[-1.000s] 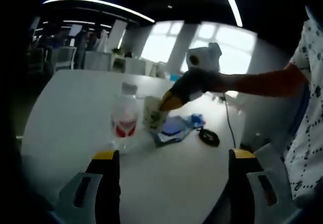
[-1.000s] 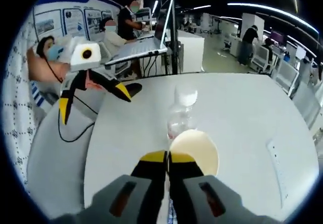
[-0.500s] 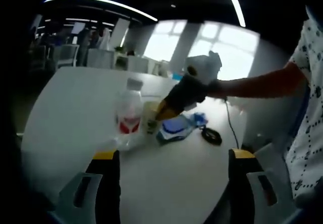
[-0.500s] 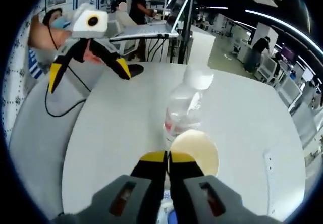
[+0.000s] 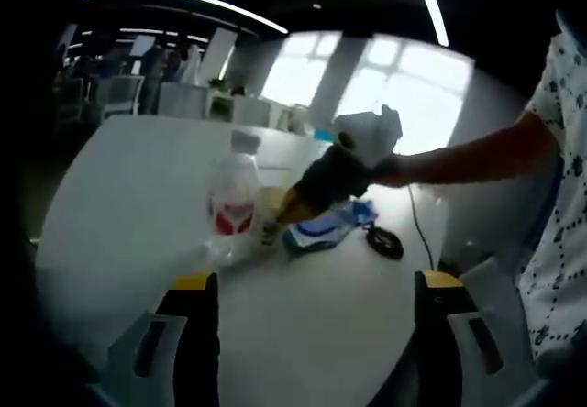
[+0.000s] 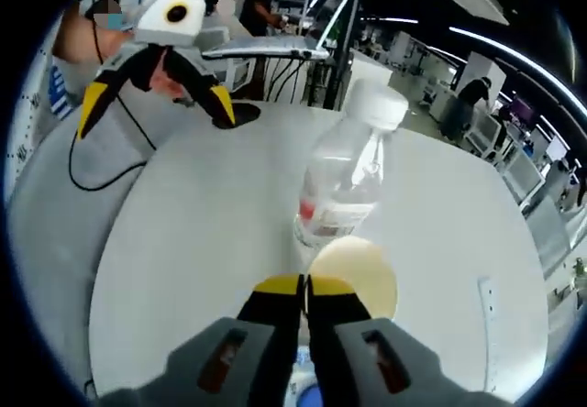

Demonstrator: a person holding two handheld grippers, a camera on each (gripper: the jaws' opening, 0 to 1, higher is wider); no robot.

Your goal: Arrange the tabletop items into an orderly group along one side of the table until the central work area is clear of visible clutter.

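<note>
Paper cup (image 6: 355, 275), cream inside, stands upright with its mouth up, touching a clear plastic bottle (image 6: 344, 187) with a white cap and red label, out on the white table (image 6: 183, 242). Right gripper (image 6: 304, 288) pinches its rim; left gripper (image 5: 307, 283) hangs spread apart.

Left gripper view: right gripper (image 5: 286, 213) motion-blurred; its tips cover part of the paper cup (image 5: 267, 221), so the grip point is unreadable. Blue-and-white object (image 5: 316, 231) behind the tips too smeared to identify. Right gripper view: cup (image 6: 356, 276) near rim hidden behind the closed jaws; bottle (image 6: 344, 185) label unreadable. Blue patch (image 6: 306, 396) between the jaw bases cut by the frame edge.
</note>
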